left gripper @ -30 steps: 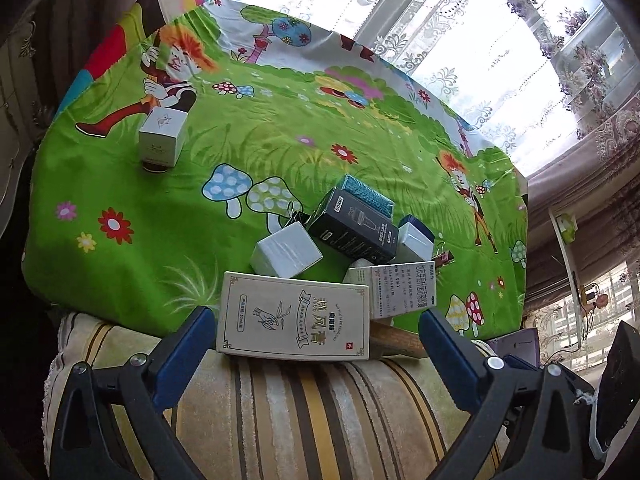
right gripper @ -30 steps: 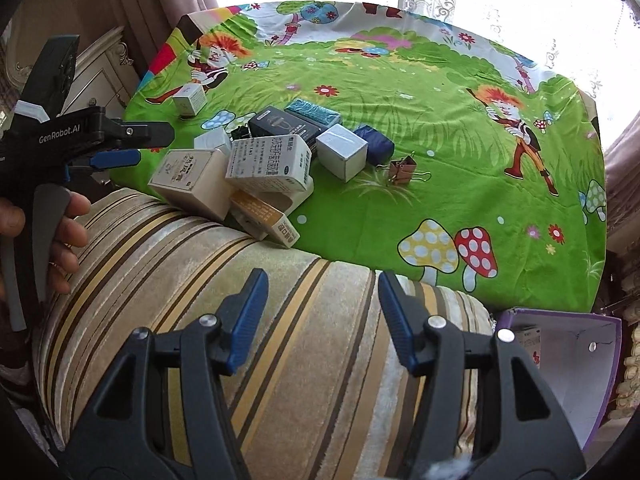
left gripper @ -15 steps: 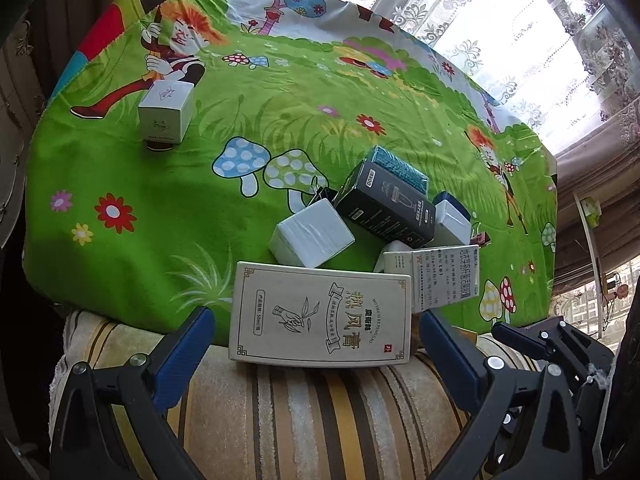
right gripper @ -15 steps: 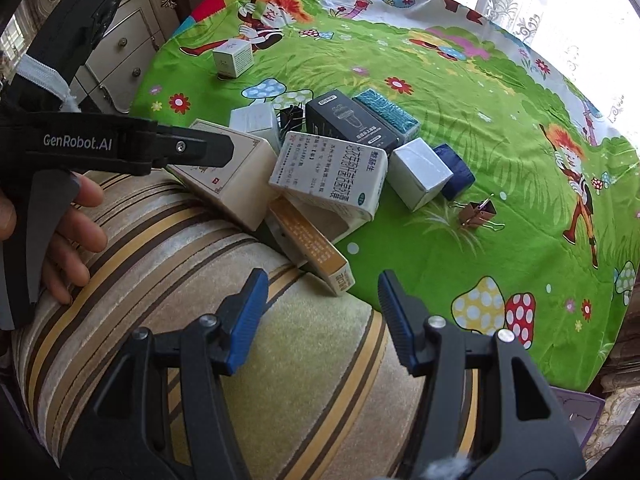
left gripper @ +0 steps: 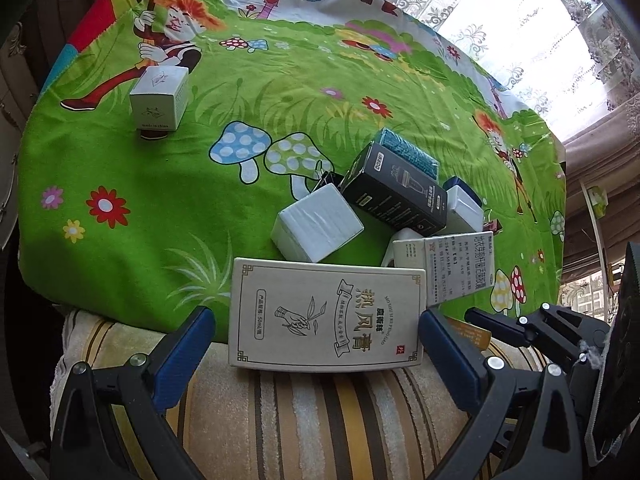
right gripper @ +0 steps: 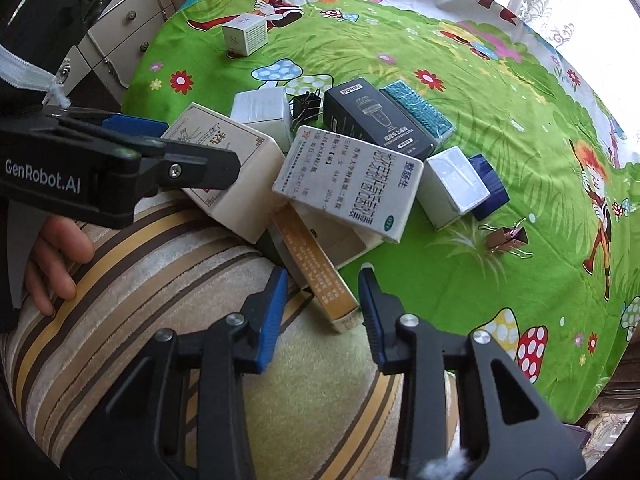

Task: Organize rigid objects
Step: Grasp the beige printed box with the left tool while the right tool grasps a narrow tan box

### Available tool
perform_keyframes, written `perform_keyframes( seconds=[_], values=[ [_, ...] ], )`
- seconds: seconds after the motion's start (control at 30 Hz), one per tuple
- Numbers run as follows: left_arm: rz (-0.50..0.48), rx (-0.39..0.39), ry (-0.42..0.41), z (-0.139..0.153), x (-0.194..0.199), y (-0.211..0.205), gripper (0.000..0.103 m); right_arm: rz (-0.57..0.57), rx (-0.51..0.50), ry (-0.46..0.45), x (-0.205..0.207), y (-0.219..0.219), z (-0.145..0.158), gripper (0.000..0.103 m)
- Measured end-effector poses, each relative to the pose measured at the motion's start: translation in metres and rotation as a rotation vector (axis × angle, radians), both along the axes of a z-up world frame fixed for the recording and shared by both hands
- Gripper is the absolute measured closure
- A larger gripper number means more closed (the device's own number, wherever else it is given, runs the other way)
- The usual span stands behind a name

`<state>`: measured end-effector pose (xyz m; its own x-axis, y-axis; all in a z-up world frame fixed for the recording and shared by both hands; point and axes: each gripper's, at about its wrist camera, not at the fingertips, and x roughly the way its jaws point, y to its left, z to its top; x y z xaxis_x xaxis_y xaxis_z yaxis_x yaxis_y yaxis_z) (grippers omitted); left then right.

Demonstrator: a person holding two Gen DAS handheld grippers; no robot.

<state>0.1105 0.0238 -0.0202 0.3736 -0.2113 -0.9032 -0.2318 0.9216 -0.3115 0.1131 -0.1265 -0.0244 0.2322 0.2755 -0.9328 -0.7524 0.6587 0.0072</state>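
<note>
A heap of small boxes lies on the green cartoon cloth [left gripper: 160, 184]. A large cream box [left gripper: 326, 318] with Chinese print lies at the near edge, between the open fingers of my left gripper [left gripper: 316, 320], which do not touch it. It also shows in the right wrist view [right gripper: 236, 168]. My right gripper [right gripper: 323, 280] is open with its tips on either side of a narrow orange-brown box [right gripper: 316, 268]. Behind lie a white printed box [right gripper: 354, 182], a black box [right gripper: 376, 120], a teal box [right gripper: 418, 110] and white cubes [right gripper: 454, 186].
A lone white cube [left gripper: 160, 98] stands far left on the cloth. Binder clips lie by the heap [right gripper: 506, 238]. A striped plush cover [right gripper: 200, 320] runs along the near edge. A white drawer cabinet [right gripper: 120, 32] stands at the left. Lace curtains hang behind.
Both grippers have moved forward toward the heap. The left fingers now flank the cream box and the right fingers flank the orange-brown box. The boxes have not moved.
</note>
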Motion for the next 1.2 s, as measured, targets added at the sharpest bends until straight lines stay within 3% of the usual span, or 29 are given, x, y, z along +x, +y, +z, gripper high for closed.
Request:
perform_keyframes(
  seconds=[0.1,0.53,1.2],
  values=[
    [-0.008,-0.014,0.008,0.0,0.0,-0.001,0.0,0.014,-0.001,-0.002,-0.002,0.002,-0.001,0.07],
    [-0.015,-0.006,0.047,-0.009,0.006,-0.008,0.0,0.036,0.034,-0.012,-0.009,-0.003,0.004,0.075],
    [0.109,0.01,-0.033,0.013,-0.019,0.014,0.003,0.018,0.121,-0.044,-0.022,-0.024,0.032,0.08]
  ],
)
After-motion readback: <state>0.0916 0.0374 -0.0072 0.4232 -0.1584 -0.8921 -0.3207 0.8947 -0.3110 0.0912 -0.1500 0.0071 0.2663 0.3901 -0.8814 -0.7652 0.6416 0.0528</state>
